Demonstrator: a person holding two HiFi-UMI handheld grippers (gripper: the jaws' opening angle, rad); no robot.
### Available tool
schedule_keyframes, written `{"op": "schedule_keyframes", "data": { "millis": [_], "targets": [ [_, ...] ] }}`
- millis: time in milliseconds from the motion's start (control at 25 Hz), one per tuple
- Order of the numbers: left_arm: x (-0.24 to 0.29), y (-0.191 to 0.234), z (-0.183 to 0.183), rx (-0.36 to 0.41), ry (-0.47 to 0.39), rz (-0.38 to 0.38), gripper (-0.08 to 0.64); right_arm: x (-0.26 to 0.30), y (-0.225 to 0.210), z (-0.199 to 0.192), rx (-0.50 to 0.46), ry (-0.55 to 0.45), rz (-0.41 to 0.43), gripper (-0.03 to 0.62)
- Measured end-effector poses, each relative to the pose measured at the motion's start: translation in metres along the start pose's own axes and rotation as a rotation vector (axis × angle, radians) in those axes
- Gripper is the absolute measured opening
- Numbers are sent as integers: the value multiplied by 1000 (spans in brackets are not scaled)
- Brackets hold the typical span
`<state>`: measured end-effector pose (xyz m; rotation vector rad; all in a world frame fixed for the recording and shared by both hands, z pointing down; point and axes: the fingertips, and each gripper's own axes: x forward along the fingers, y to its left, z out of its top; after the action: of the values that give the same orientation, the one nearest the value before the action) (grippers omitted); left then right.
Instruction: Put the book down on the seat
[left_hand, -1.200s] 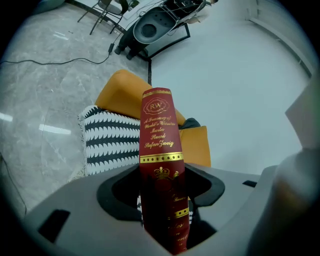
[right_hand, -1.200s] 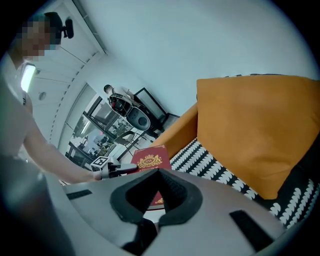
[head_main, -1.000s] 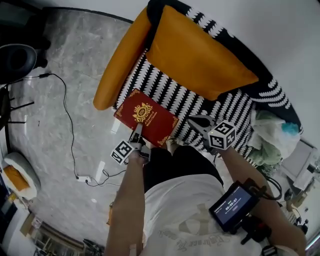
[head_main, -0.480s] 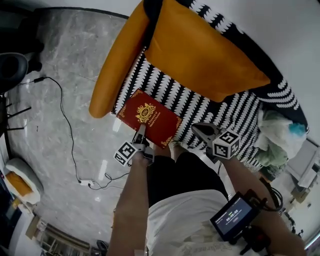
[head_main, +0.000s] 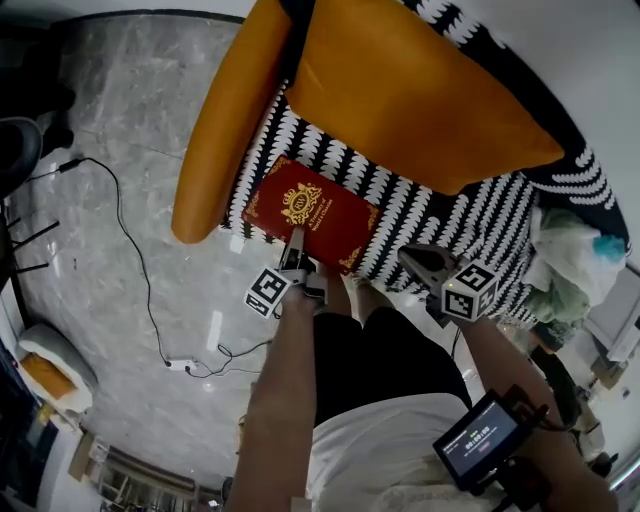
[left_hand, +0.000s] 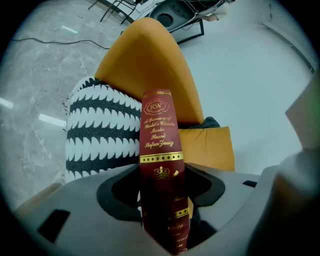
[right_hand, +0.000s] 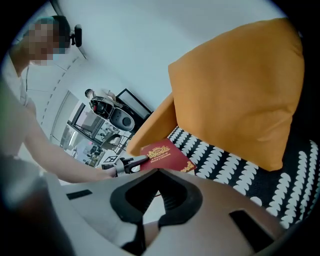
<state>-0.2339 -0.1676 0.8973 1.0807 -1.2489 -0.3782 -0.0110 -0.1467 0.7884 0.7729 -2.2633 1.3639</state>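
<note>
A red book with gold print lies flat over the front left corner of the black-and-white seat. My left gripper is shut on the book's near edge. In the left gripper view the book's spine stands between the jaws of the left gripper, pointing at the seat. My right gripper hovers at the seat's front edge, to the right of the book, with nothing in it. In the right gripper view the right gripper looks shut, and the book lies beyond it.
An orange cushion leans on the chair's back and an orange armrest runs along the left. A black cable crosses the marble floor. Bundled cloths lie at the right. The person's legs stand against the seat's front.
The left gripper and the book have shifted slightly forward and right over the seat's corner. The right gripper has kept its place beside them.
</note>
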Motion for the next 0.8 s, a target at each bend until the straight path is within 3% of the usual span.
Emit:
{"op": "schedule_keyframes", "data": {
  "millis": [80,200,400,560,800],
  "targets": [
    [-3,-4,1,36,-130,-42,250,2,-17,-13,-55,-34,90,14],
    [-2,-5,-11,35,-188,-64,250,-8,-27,-31,-61,-43,106,14],
    [20,-3,-5,56,-203,-71,250,-5,-41,-35,-31,-47,88,15],
    [30,6,-7,101,-161,-42,250,-3,-47,-39,7,-50,83,14],
    [33,10,-13,78,-124,-46,252,-9,-50,-38,52,-71,77,14]
  ]
}}
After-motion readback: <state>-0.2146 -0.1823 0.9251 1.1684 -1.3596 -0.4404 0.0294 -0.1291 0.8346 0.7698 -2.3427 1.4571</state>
